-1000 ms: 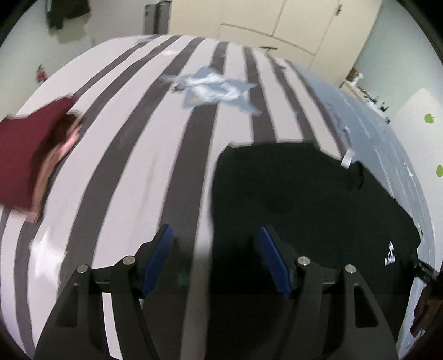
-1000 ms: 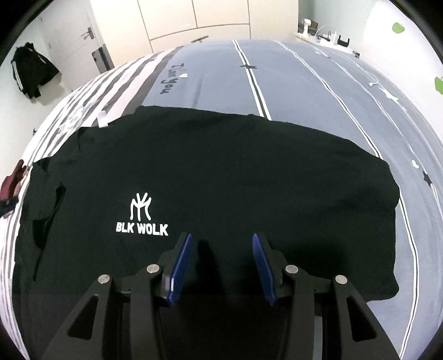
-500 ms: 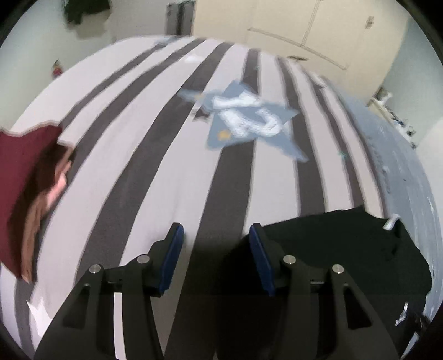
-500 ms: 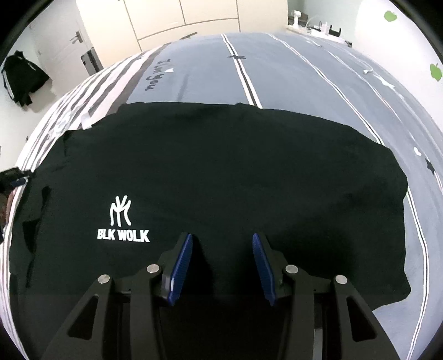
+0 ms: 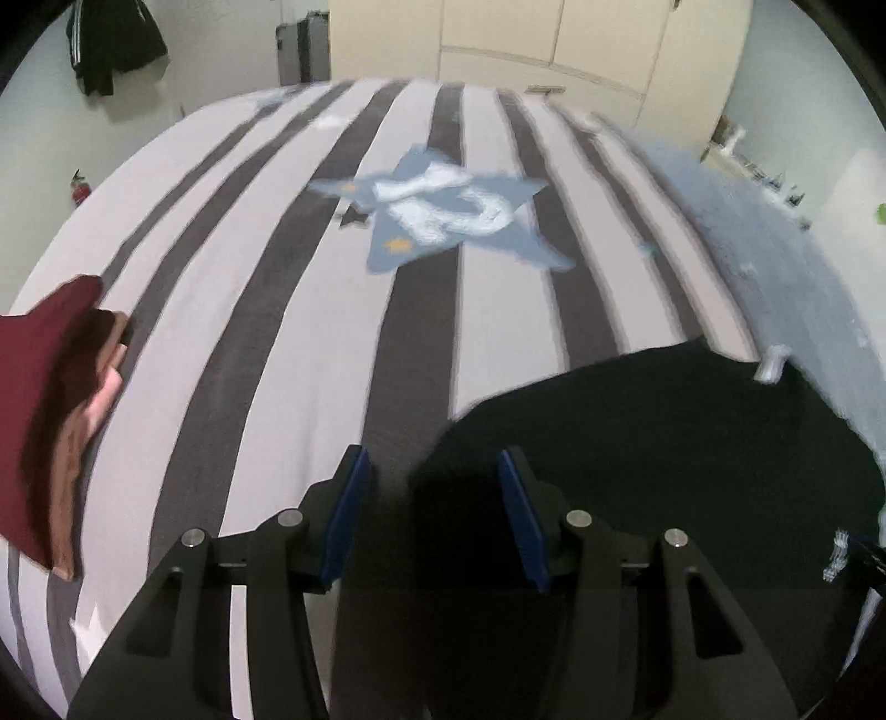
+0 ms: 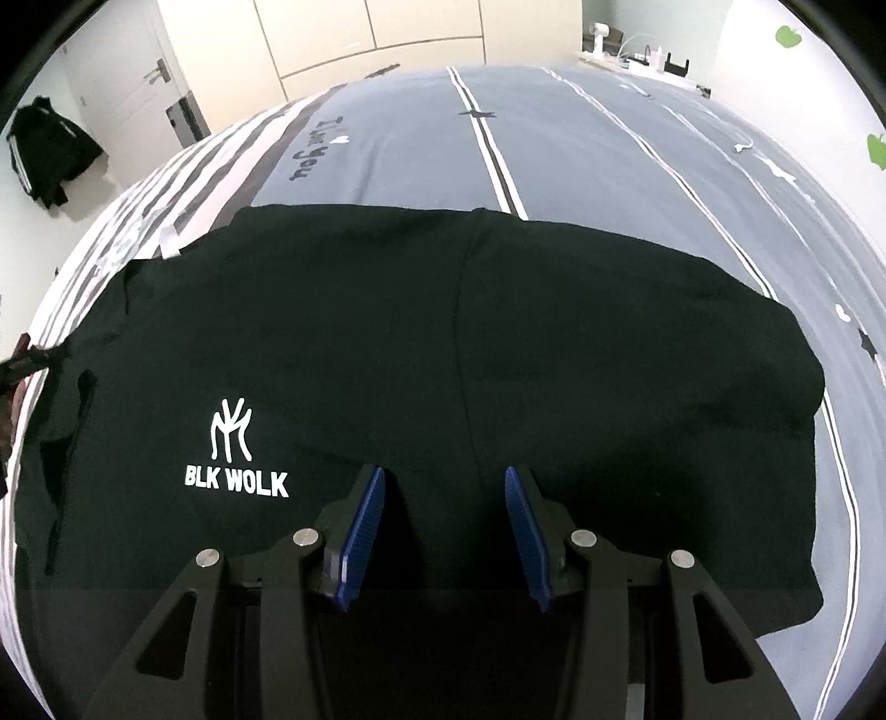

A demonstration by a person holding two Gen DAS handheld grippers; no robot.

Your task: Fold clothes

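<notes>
Shirt (image 6: 498, 354), black, white "BLK WOLK" logo (image 6: 235, 454), spread flat on bed (image 6: 581, 144); right gripper (image 6: 444, 529) above its near edge, jaws released, nothing between them. Left gripper (image 5: 432, 512) over the shirt's (image 5: 664, 443) corner and striped cover (image 5: 266, 343), jaws released, empty. Beyond: maroon and pink folded pile (image 5: 50, 421) at left, blue star print (image 5: 437, 213), wardrobe (image 5: 554, 39).

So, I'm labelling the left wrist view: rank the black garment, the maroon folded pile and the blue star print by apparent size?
1. black garment
2. maroon folded pile and blue star print: these look alike; the pile is cut off and nearer, so unranked.
</notes>
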